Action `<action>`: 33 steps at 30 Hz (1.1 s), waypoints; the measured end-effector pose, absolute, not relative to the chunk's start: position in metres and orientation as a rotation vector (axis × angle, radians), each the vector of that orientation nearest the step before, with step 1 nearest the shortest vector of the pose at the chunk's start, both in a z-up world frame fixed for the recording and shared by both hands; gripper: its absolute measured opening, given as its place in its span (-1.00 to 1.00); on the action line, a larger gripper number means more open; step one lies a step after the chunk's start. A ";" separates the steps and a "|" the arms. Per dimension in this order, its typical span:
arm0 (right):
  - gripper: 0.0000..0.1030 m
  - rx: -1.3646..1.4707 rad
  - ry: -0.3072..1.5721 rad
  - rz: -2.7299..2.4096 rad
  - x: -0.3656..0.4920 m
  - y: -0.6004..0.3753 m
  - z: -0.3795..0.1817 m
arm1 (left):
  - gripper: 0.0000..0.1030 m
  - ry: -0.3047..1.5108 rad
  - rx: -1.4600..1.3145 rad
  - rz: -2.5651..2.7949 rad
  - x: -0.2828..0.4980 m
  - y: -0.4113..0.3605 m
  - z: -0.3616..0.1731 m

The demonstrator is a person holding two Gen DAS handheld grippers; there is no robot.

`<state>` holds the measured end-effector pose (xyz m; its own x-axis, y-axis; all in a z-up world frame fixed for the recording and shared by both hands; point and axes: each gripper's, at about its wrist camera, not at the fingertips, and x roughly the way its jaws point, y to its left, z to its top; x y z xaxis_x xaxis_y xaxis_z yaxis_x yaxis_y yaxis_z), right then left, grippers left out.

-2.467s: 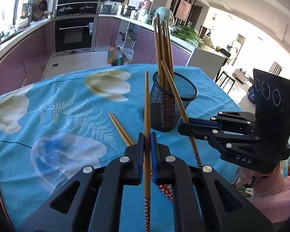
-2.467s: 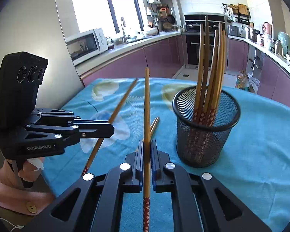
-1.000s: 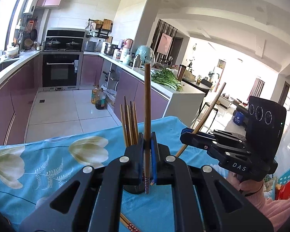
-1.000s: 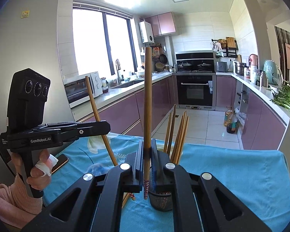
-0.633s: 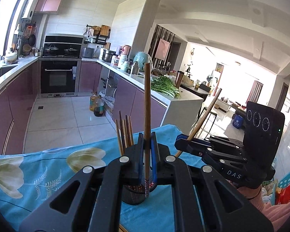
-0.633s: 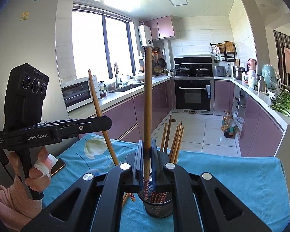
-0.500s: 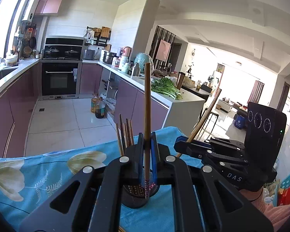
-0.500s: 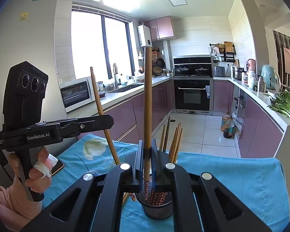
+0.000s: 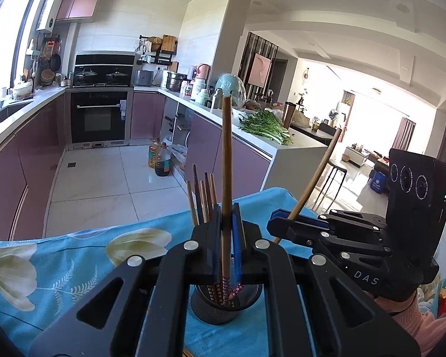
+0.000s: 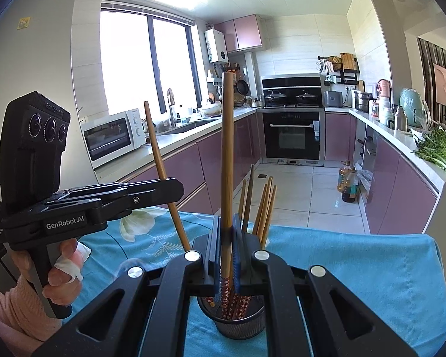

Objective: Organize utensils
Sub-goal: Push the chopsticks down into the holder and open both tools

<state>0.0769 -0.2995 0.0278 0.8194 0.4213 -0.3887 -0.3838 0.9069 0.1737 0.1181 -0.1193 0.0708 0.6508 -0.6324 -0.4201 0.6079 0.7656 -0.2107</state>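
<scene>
A black mesh holder stands on the table with several chopsticks upright in it. My left gripper is shut on one wooden chopstick, held upright, its patterned lower end at the holder's mouth. In the right wrist view my right gripper is shut on another upright chopstick, whose patterned end hangs inside the holder. Each view shows the other gripper beside it: the right gripper with its slanted chopstick, the left gripper with its chopstick.
A blue flowered tablecloth covers the table, whose far edge lies just beyond the holder. A hand in a pink sleeve grips the left tool. Kitchen counters and an oven stand behind.
Both grippers lifted their chopsticks off the table and turned them upright. Over the last second both drew in above the holder, and the patterned ends now hang at its mouth.
</scene>
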 end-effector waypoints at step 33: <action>-0.89 0.085 0.548 0.434 0.098 -0.292 0.001 | -0.85 0.597 0.036 -0.693 0.127 -0.150 0.047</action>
